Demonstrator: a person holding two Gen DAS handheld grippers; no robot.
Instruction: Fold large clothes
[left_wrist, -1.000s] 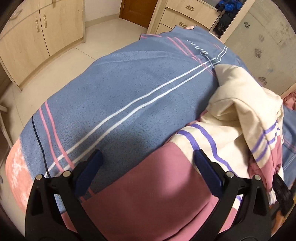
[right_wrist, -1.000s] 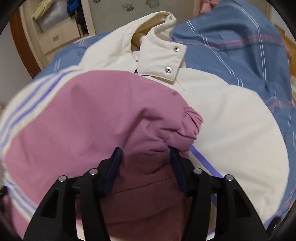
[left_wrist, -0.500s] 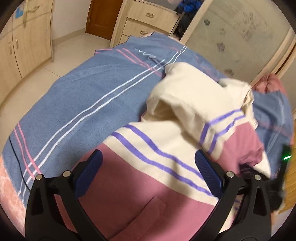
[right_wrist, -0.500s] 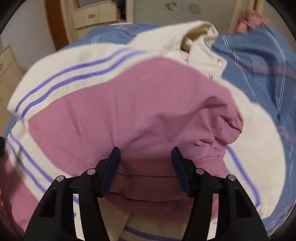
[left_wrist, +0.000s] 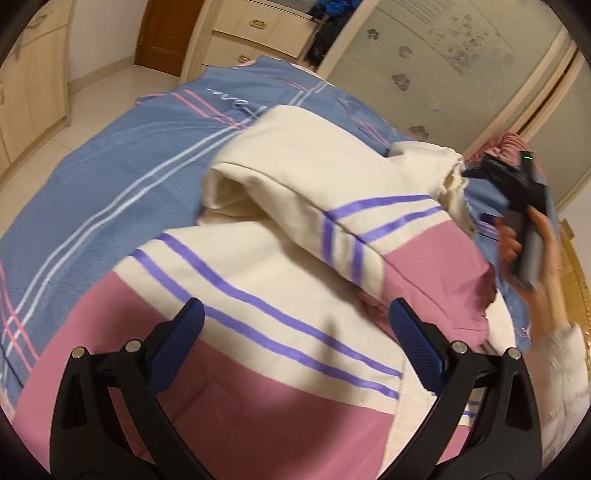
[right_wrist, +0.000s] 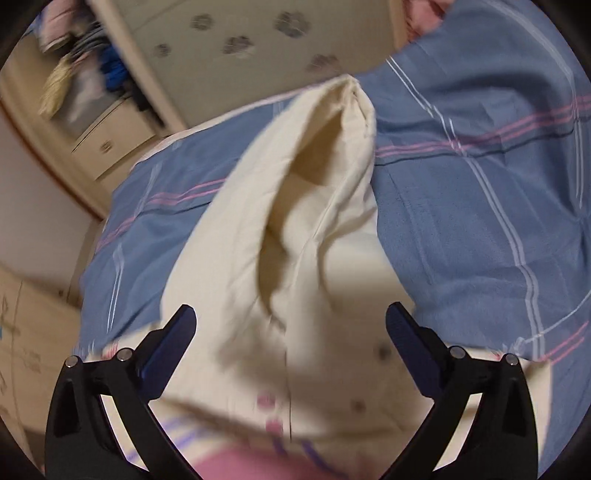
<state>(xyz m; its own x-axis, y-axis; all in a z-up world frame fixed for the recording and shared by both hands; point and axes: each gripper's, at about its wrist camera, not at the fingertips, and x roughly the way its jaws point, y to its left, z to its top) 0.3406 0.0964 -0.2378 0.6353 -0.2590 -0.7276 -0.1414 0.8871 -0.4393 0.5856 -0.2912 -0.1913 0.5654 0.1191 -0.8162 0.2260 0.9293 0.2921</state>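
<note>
The bed (left_wrist: 110, 177), covered by a blue sheet with pink and white stripes, serves as the work surface and carries the whole garment. The jacket (left_wrist: 280, 280), cream and pink with purple stripes, lies across the bed in a partly folded state: one sleeve (left_wrist: 373, 236) is laid over the body panel, which judging by its position keeps the bulk inside the outline for the next fold. The cream hood (right_wrist: 314, 192) extends away from the collar onto the sheet (its opening faces up, so it is not yet flattened or tucked). The left gripper (left_wrist: 295, 332) hovers above the striped body panel with its jaws apart and nothing between them. The right gripper (right_wrist: 291, 328) sits over the collar end near the snap buttons (right_wrist: 382, 349), its jaws likewise spread wide and empty; in the left view it is visible at the far side, held in the person's right hand (left_wrist: 535, 254). Likely next action: fold the hood inward.
</note>
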